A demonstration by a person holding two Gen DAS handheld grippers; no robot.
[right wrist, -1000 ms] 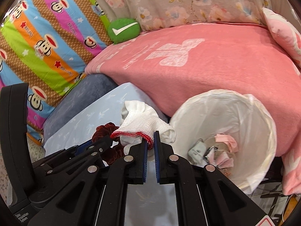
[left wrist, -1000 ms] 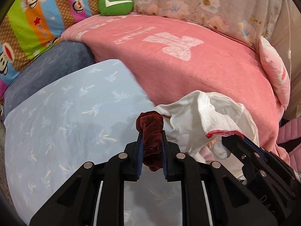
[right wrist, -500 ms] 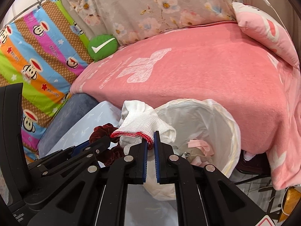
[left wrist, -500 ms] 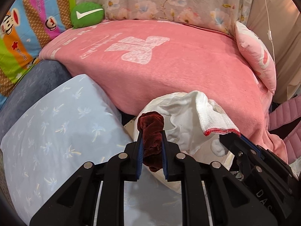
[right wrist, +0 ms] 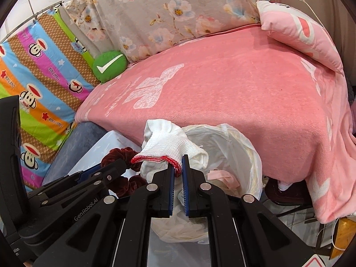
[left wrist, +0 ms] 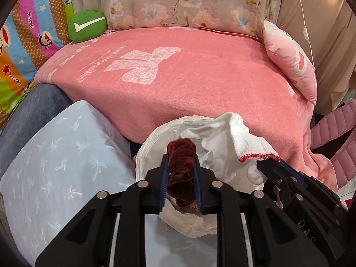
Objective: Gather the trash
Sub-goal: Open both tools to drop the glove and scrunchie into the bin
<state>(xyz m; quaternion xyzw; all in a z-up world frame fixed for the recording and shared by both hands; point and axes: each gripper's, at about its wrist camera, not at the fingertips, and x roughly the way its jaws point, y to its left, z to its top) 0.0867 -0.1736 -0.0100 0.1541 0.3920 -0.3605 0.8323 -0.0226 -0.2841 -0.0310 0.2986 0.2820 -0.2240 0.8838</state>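
I am hovering over the lined bin (right wrist: 240, 146) at the pink bed's (left wrist: 200, 84) edge — scraps already inside. My right gripper (right wrist: 178, 173) is pinching the white glove (right wrist: 169, 144); my left gripper (left wrist: 180, 178) is opening, the maroon scrunchie (left wrist: 180, 169) between its pads — both drops remain.

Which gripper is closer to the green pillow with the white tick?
Left. The left gripper, its jaws opening around the red scrunchie, sits on the green pillow side; the right gripper is beside it, farther off.

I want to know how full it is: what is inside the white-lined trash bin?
Inside the trash bin lie pink scraps and pale crumpled bits. The white glove and the tongs cover the near part, and the bottom is hidden.
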